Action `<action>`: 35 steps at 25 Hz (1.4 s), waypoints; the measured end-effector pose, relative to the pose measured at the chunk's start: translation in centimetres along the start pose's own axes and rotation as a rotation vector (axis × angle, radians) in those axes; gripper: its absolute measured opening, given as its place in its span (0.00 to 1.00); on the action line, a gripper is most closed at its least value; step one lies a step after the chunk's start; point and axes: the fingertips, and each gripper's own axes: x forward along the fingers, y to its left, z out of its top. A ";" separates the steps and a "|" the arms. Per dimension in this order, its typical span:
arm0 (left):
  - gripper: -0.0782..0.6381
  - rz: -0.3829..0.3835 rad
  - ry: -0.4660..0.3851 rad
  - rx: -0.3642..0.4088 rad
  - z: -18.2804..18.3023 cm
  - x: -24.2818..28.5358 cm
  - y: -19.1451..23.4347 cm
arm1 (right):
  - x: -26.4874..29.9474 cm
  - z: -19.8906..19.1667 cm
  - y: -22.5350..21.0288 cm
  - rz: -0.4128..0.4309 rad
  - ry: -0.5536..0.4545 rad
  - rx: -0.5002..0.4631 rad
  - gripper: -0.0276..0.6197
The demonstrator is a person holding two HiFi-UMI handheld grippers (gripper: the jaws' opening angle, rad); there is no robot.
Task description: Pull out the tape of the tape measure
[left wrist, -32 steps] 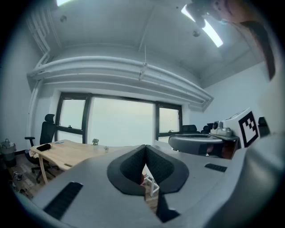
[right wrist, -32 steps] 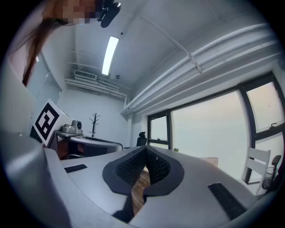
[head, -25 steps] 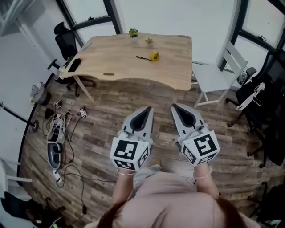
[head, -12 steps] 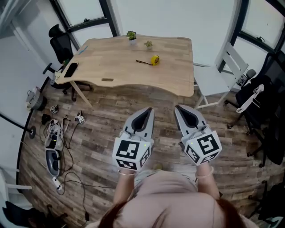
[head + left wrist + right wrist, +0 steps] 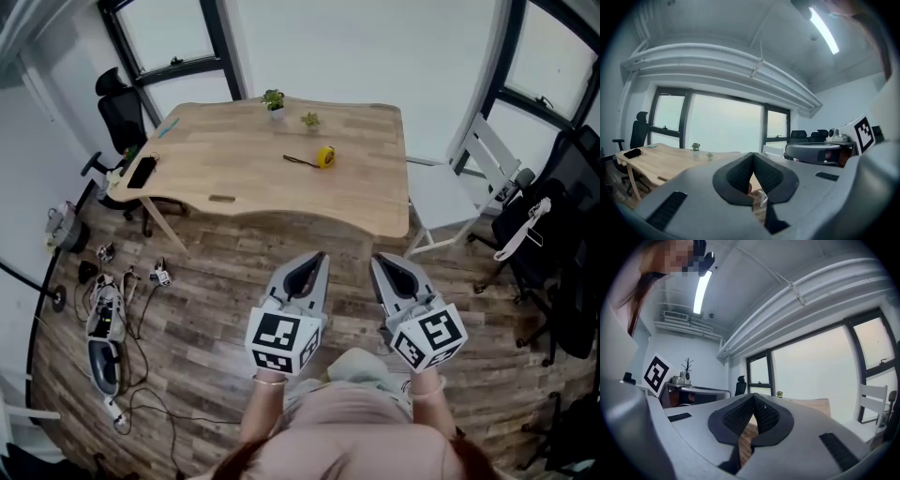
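Jaws closed, empty, on left gripper (image 5: 314,259) and right gripper (image 5: 382,262); tape measure (image 5: 325,157) well ahead on table (image 5: 225,159).

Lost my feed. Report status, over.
Left gripper shut, empty; right gripper shut, empty. Tape measure on table, untouched, ahead. Only floor between.

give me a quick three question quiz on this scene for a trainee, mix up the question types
1. True or false: the yellow tape measure lies on the wooden table.
2. Pick one: the left gripper is A) shut and empty, B) shut on the tape, C) wide open.
3. How many potted plants stand on the table?

Key: 1 true; 2 A; 3 two.
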 end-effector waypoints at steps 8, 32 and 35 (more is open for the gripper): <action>0.11 -0.042 0.037 0.008 -1.0 4.4 1.0 | 2.3 -0.6 -4.2 -0.067 -0.021 0.020 0.04; 0.11 0.027 0.076 0.024 2.1 25.6 9.0 | 17.7 0.4 -20.6 0.017 0.023 -0.011 0.04; 0.11 0.056 0.080 0.020 2.3 27.7 10.1 | 19.4 0.1 -22.8 0.027 0.035 -0.005 0.04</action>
